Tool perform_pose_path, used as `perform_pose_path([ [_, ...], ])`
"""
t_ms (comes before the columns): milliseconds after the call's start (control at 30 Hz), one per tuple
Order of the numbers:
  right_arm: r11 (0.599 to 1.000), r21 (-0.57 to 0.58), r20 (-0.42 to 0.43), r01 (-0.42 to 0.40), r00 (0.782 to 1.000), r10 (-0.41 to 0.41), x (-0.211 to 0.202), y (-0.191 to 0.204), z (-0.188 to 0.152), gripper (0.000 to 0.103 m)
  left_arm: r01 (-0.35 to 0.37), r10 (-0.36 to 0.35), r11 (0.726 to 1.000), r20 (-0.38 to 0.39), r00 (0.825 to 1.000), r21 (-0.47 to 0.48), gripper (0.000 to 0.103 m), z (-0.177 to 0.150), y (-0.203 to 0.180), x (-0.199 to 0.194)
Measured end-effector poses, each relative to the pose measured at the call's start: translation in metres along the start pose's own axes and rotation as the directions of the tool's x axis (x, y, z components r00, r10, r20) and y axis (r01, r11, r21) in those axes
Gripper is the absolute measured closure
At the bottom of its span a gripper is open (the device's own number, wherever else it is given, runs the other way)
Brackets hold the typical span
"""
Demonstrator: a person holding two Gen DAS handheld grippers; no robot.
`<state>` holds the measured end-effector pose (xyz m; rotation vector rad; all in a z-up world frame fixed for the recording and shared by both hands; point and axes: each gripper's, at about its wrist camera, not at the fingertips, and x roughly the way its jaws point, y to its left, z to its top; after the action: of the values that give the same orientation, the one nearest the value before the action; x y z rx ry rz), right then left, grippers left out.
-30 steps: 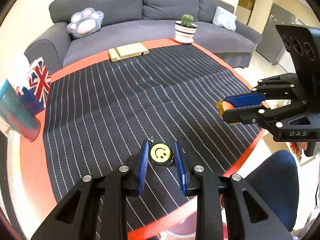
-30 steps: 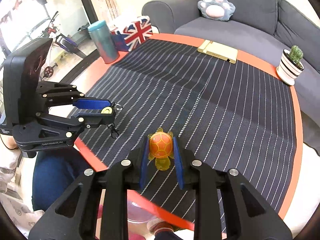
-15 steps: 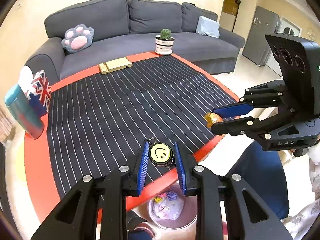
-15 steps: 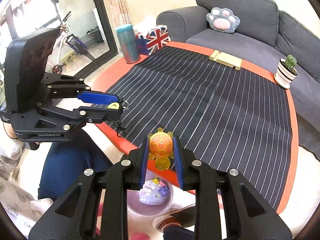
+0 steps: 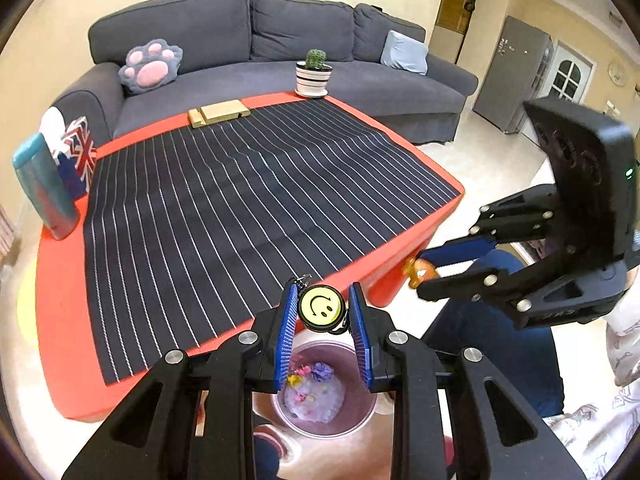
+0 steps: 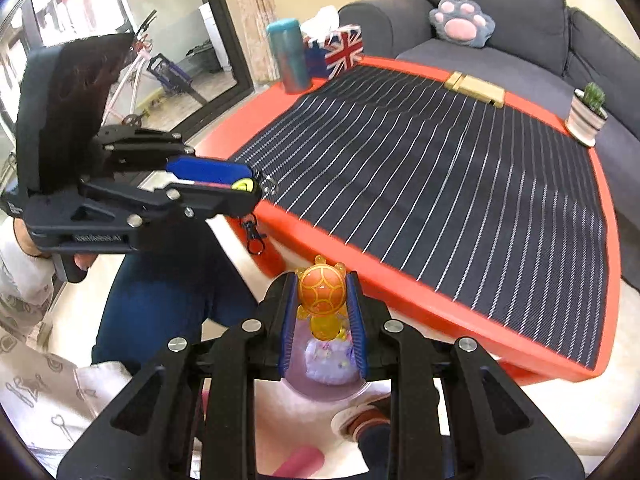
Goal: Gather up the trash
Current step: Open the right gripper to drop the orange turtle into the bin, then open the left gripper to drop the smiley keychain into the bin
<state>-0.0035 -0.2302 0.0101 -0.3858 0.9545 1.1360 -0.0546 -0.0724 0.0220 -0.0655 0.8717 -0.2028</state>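
My left gripper (image 5: 323,307) is shut on a yellow smiley keychain (image 5: 321,307), held off the table's front edge above a pink trash bin (image 5: 324,400) on the floor. The keychain's clip hangs below the left gripper in the right wrist view (image 6: 253,236). My right gripper (image 6: 322,292) is shut on an orange toy turtle (image 6: 322,290), also held above the bin (image 6: 328,364). The bin holds a white bag with small coloured scraps. The right gripper with the turtle (image 5: 420,270) shows at the right of the left wrist view.
The red table (image 5: 60,320) carries a black striped cloth (image 5: 240,208), a teal tumbler (image 5: 44,192), a Union Jack tissue box (image 5: 76,156), a wooden block (image 5: 218,114) and a potted cactus (image 5: 314,74). A grey sofa (image 5: 280,40) stands behind. The person's legs (image 6: 160,292) are beside the bin.
Both grippers have pulled back from over the table to past its front edge, carrying the keychain and turtle; the bin now lies under both.
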Motion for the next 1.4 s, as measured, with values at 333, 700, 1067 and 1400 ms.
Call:
perform_pose_path([
  [333,0.999,0.006,-0.035,-0.052,0.998,0.052,0.016,0.010,-0.011,0.079,0.015,-0.015,1.000,0.011,1.000,-0.018,0.077,-0.012,-0.002,-0.011],
  [700,1.000,0.023,-0.013,-0.007,1.000,0.008,0.016,0.005,-0.010,0.019,0.017,-0.017,1.000,0.004,1.000,-0.021,0.077,-0.014,0.001,-0.009],
  [1067,0.999,0.043,0.001,0.005,1.000,-0.005,0.009,-0.001,-0.012,0.015,0.039,-0.039,0.999,-0.009,0.999,-0.018,0.077,-0.014,-0.002,-0.004],
  [1400,0.995,0.088,0.068,0.050,0.996,-0.056,-0.020,-0.014,-0.013,0.014,0.061,-0.061,0.998,-0.028,0.998,0.005,0.077,-0.015,-0.010,-0.002],
])
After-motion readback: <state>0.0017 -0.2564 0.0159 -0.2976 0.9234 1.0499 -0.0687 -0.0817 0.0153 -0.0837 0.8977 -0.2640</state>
